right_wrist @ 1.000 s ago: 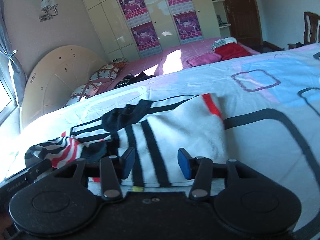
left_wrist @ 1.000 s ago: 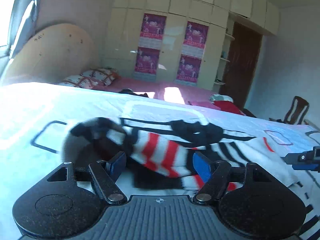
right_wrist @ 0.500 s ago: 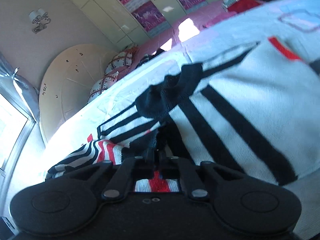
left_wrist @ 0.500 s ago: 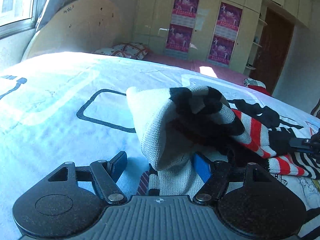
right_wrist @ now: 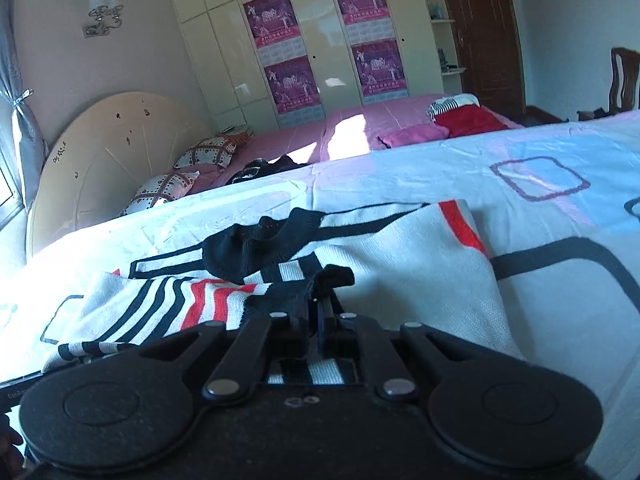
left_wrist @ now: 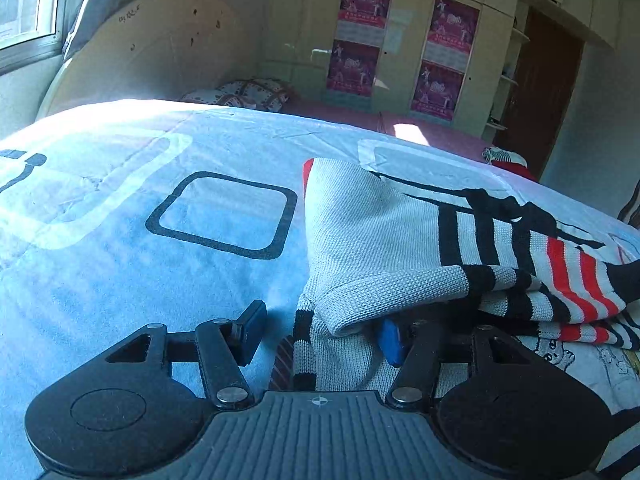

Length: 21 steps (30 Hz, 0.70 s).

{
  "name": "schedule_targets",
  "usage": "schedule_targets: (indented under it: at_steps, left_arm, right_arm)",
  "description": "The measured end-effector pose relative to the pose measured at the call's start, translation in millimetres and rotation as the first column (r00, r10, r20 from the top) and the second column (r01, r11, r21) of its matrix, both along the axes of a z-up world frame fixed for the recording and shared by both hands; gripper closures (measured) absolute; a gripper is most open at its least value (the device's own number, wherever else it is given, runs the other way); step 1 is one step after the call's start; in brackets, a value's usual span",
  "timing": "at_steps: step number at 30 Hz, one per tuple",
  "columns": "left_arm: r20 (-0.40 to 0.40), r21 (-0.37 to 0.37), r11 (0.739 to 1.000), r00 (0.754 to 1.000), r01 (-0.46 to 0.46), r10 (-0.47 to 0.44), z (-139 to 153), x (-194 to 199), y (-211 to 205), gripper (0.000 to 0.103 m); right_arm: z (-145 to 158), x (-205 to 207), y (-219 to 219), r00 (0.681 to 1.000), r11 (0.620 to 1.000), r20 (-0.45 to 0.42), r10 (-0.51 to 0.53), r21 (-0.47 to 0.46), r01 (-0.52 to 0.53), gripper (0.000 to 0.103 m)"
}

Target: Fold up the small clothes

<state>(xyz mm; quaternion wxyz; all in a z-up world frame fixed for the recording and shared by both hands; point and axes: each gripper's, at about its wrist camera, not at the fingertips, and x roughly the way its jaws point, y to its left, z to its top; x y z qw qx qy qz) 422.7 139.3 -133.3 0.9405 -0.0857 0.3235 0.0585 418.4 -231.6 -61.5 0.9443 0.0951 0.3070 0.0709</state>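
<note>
Fold in progress: right gripper [right_wrist: 316, 312] pinches the striped sweater's [left_wrist: 384, 232] black edge at 12 o'clock. Left gripper [left_wrist: 320, 330], half-wide and just been closing around the sleeve, must clamp next.

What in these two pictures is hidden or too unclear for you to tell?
- Left wrist view: the left gripper has one blue pad tucked under a fold of the striped sweater, so contact is unclear; its jaws have just been closing.
- Right wrist view: the right gripper is shut on dark knit; how many layers is hidden.
- Posters: print too small.
- Sweater's near hem: hidden by the gripper bodies.
</note>
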Motion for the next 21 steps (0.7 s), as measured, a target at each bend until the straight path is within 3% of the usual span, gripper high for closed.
schedule_targets:
  at_steps: [3,5,9,11,14,17,21]
  left_arm:
    - [-0.025,0.019,1.000,1.000,0.017,-0.017,5,10,-2,0.045]
    - [-0.042,0.022,0.999,0.998,0.042,-0.041,10,10,-2,0.045]
    - [-0.043,0.045,0.997,0.997,0.060,-0.058,20,-9,10,0.045]
    - [-0.014,0.032,0.998,0.999,0.053,-0.053,28,-16,15,0.046]
    - [0.038,0.021,0.997,0.997,0.068,-0.069,40,-15,10,0.046]
    - [0.090,-0.071,0.996,0.995,0.057,-0.051,52,-2,10,0.047]
    - [0.137,-0.104,0.994,0.990,0.047,-0.032,59,-5,7,0.047]
  right_arm:
    - [-19,13,-8,0.995,0.995,-0.076,-0.065,-0.081,0.059,0.098]
    - [-29,18,-18,0.989,0.995,-0.119,-0.083,-0.070,0.075,0.098]
    - [-13,3,-29,0.988,0.986,-0.053,-0.144,-0.096,0.138,0.086]
    - [-6,-4,-36,0.991,0.990,-0.030,-0.130,-0.053,0.129,0.086]
    - [-1,-9,-31,0.996,0.994,-0.010,-0.088,-0.060,0.087,0.086]
    - [4,-8,-26,0.998,0.996,0.000,-0.069,-0.056,0.069,0.083]
    - [6,-6,-22,0.998,0.996,0.006,-0.059,-0.062,0.059,0.084]
